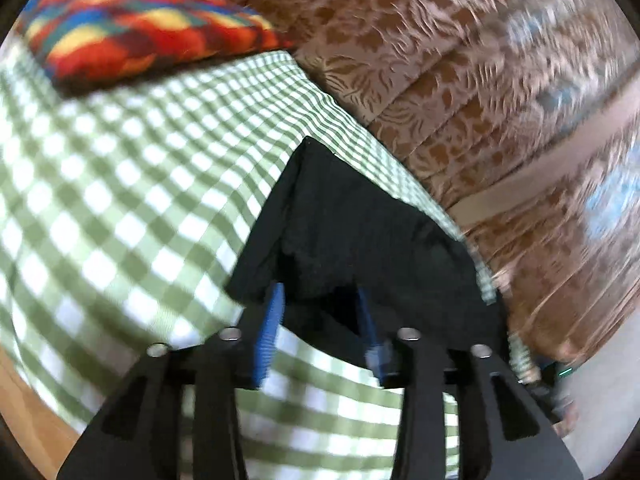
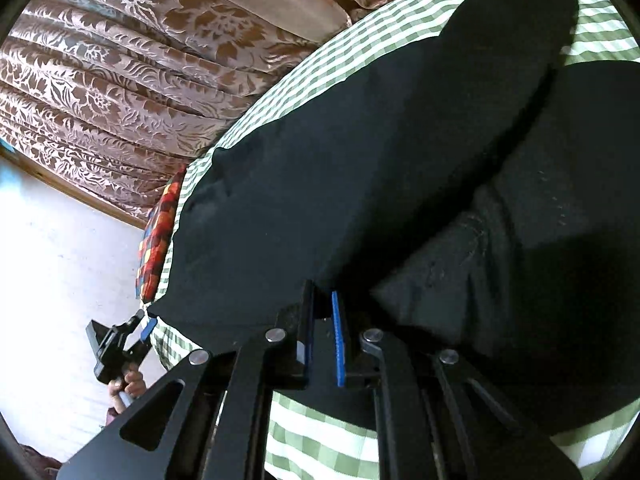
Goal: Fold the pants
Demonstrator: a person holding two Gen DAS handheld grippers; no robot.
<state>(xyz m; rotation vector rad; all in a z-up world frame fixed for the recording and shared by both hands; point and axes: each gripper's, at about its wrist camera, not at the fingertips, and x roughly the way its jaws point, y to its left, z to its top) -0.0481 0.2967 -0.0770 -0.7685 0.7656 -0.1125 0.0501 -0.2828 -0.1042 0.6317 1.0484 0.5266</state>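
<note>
The black pants [image 1: 352, 216] lie on a green-and-white checked sheet [image 1: 120, 184], stretched between both tools. In the left wrist view the left gripper [image 1: 320, 312] has its blue-padded jaws set apart with a corner of the dark cloth reaching down between them; the cloth hides the pad tips, so whether they actually pinch it cannot be told from here. Ahead of those jaws the pants taper to a point, and beyond, up to the left, sits a multicoloured pillow [image 1: 140, 20]; a brown patterned curtain [image 1: 460, 80] fills the right side, blurred. The right wrist view gives what the first lacks: the broad spread of the pants [image 2: 340, 180], with a second fold or leg bulging to the right of the jaws, and the right gripper [image 2: 320, 312] with its jaws drawn narrowly together on the near edge of the cloth. Far to the left of these jaws, this view also catches the left gripper [image 2: 146, 326] from outside, at the fabric's corner, a hand [image 2: 128, 390] on its handle. The pillow [image 2: 158, 240] shows there only as a sliver behind the pants.
</note>
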